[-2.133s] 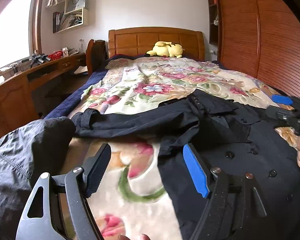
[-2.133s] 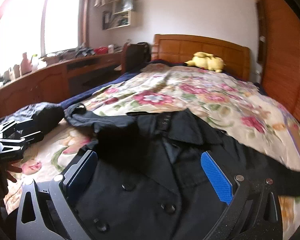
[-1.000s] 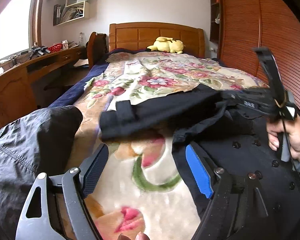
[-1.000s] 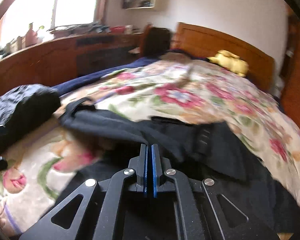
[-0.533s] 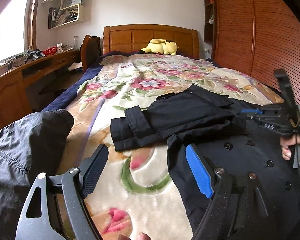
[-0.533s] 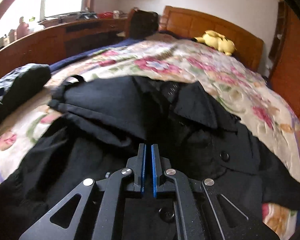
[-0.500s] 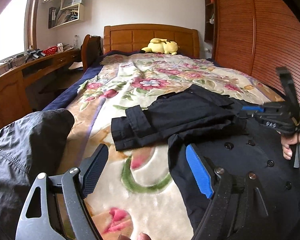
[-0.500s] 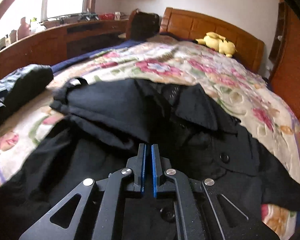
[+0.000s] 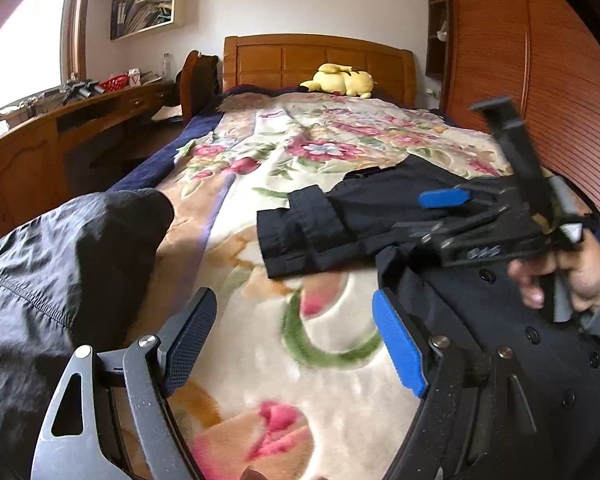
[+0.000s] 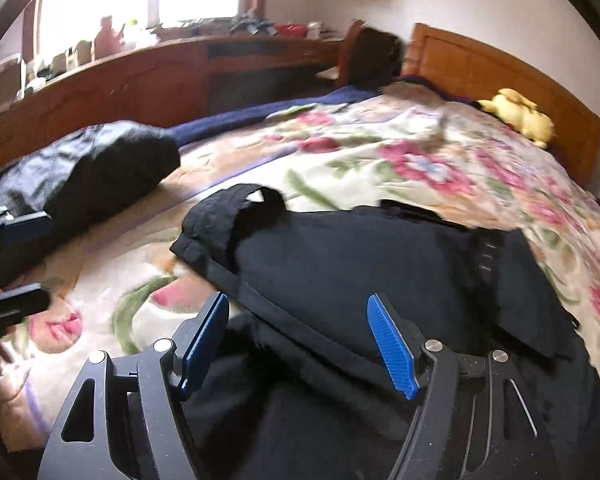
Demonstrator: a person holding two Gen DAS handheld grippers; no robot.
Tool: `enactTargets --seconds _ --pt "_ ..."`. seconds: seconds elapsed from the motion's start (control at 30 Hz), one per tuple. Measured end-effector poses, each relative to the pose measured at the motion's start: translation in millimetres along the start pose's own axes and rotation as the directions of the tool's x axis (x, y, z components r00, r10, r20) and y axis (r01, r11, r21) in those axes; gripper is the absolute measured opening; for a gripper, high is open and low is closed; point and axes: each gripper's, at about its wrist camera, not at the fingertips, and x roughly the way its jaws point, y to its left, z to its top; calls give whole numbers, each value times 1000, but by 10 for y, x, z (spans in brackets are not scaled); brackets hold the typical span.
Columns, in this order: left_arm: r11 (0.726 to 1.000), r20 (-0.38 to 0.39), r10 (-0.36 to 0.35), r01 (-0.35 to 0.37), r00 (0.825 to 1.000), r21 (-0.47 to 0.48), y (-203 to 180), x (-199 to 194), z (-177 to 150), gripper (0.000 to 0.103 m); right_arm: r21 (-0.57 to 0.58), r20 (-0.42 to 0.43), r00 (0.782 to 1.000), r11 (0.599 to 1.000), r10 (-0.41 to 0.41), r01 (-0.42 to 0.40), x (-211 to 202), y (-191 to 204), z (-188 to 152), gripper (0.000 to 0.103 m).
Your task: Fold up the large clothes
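A black buttoned coat (image 9: 520,320) lies spread on the floral blanket (image 9: 300,152), front up. Its left sleeve (image 9: 312,228) is folded in across the chest, cuff end pointing left; it also shows in the right wrist view (image 10: 340,256). My left gripper (image 9: 296,340) is open and empty, low over the blanket just left of the coat's edge. My right gripper (image 10: 300,336) is open and empty, just above the folded sleeve; it also shows in the left wrist view (image 9: 452,216), held by a hand.
A dark grey jacket (image 9: 60,260) lies bunched at the bed's left edge. A yellow plush toy (image 9: 340,80) sits by the wooden headboard (image 9: 316,60). A wooden desk (image 9: 40,140) runs along the left wall, a wardrobe (image 9: 540,60) along the right.
My right gripper was shut on the sleeve and carried it in over the coat's chest; it has now opened and let the sleeve go. My left gripper stayed open and nearly still.
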Motion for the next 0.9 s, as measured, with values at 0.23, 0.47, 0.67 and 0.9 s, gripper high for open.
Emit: enactTargets --seconds 0.23,0.47,0.67,0.9 --pt "1000 5 14 -14 1000 -8 52 21 24 81 -50 -76 996 997 52 -56 433 132 131 74" --pt "1000 1 20 -20 1000 -5 49 51 26 81 -91 -141 987 992 70 -83 675 125 184 74" --pt "1000 8 25 -25 1000 -10 53 54 23 81 -41 -122 988 994 95 -101 691 52 238 32" --pt "1000 2 18 -18 1000 -21 44 75 16 81 31 48 995 995 93 -94 268 -120 306 4"
